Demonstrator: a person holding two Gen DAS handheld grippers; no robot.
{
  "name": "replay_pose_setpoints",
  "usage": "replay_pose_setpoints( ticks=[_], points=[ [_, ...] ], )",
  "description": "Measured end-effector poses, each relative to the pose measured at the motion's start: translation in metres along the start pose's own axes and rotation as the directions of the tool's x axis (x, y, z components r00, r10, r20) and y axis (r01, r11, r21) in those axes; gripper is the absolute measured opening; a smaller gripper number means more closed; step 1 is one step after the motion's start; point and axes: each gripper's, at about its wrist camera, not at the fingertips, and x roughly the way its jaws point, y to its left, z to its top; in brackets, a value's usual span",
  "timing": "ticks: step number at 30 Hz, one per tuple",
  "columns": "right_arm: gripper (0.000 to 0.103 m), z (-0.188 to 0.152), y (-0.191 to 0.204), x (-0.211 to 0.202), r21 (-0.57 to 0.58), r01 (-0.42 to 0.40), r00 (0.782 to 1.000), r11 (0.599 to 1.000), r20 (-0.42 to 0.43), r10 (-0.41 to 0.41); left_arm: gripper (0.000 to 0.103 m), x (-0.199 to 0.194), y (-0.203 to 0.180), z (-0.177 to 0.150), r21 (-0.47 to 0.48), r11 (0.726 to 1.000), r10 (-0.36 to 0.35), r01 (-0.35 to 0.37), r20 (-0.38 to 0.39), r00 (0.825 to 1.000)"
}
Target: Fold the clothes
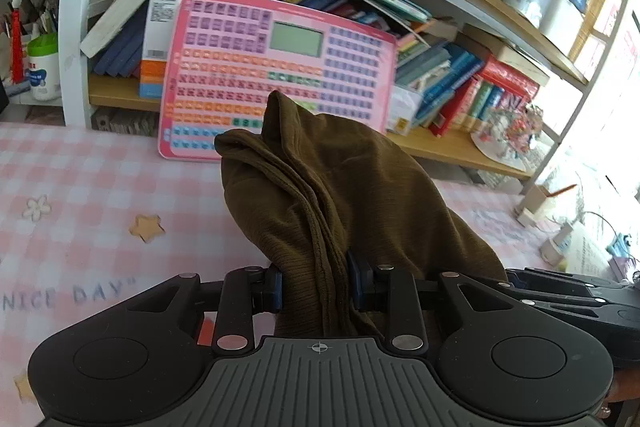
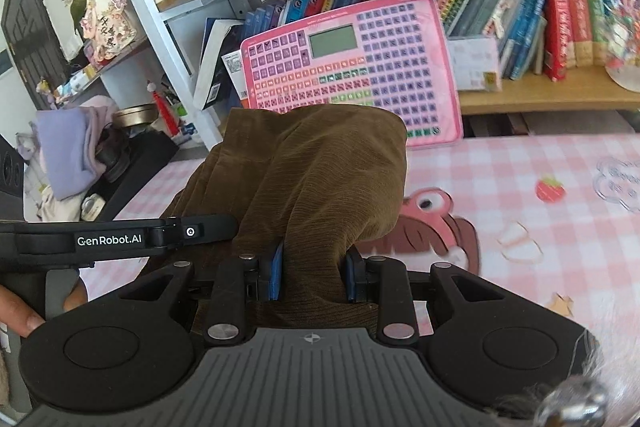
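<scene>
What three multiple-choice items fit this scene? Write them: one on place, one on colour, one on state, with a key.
1. The pink keyboard toy stands:
A. leaning against the bookshelf
B. flat on the tablecloth
C. under the garment

2. The garment is:
A. purple
B. olive brown
C. white

3. The left tool and right tool are:
A. both open
B. one open
C. both shut on cloth

Key: A, it tilts against the books; B, ribbed brown fabric shows in both views; C, blue pads pinch bunched cloth.

The right claw [image 2: 314, 273] pinches a bunched olive-brown ribbed garment [image 2: 320, 171] above the pink checked surface [image 2: 520, 163], the left claw [image 2: 224, 223] just beside it.
</scene>
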Motion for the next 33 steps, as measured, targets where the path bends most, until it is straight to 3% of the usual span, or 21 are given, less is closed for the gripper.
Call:
replay_pose_setpoints(
  ticks=[11, 16, 19, 20, 23, 29, 33],
  points=[
    [0.027, 0.017, 0.012, 0.077, 0.01, 0.007, 1.0, 1.0, 0.014, -0.007, 0.029, 0.037, 0.074, 0.021, -0.024, 0.997, -0.072, 0.073, 0.045, 0.996],
    [0.027, 0.013, 0.008, 0.105, 0.044, 0.018, 1.0, 0.999, -0.006, -0.018, 0.029, 0.061, 0.096, 0.015, -0.049, 0.995, -0.087, 0.087, 0.013, 0.996],
    [0.03, 0.006, 0.002, 0.123, 0.088, 0.04, 0.998, 0.995, -0.054, -0.035, 0.039, 0.079, 0.106, 0.007, -0.069, 0.996, -0.066, 0.063, -0.045, 0.997],
    [0.032, 0.003, -0.002, 0.128, 0.117, 0.048, 0.997, 0.992, -0.07, -0.04, 0.047, 0.08, 0.11, 0.006, -0.089, 0.994, -0.064, 0.06, -0.045, 0.997],
    [0.042, -0.001, -0.01, 0.126, 0.19, 0.061, 0.996, 0.98, -0.073, -0.048, 0.062, 0.08, 0.122, 0.007, -0.161, 0.986, -0.061, 0.049, -0.072, 0.996],
    [0.047, -0.005, -0.018, 0.101, 0.305, 0.059, 0.995, 0.951, -0.096, -0.031, 0.063, 0.05, 0.127, 0.001, -0.162, 0.986, -0.053, 0.043, -0.058, 0.997],
    [0.047, -0.014, -0.018, 0.078, 0.329, 0.074, 0.994, 0.941, -0.101, -0.043, 0.063, 0.028, 0.127, -0.008, -0.175, 0.985, -0.007, -0.001, -0.048, 0.999]
  ],
)
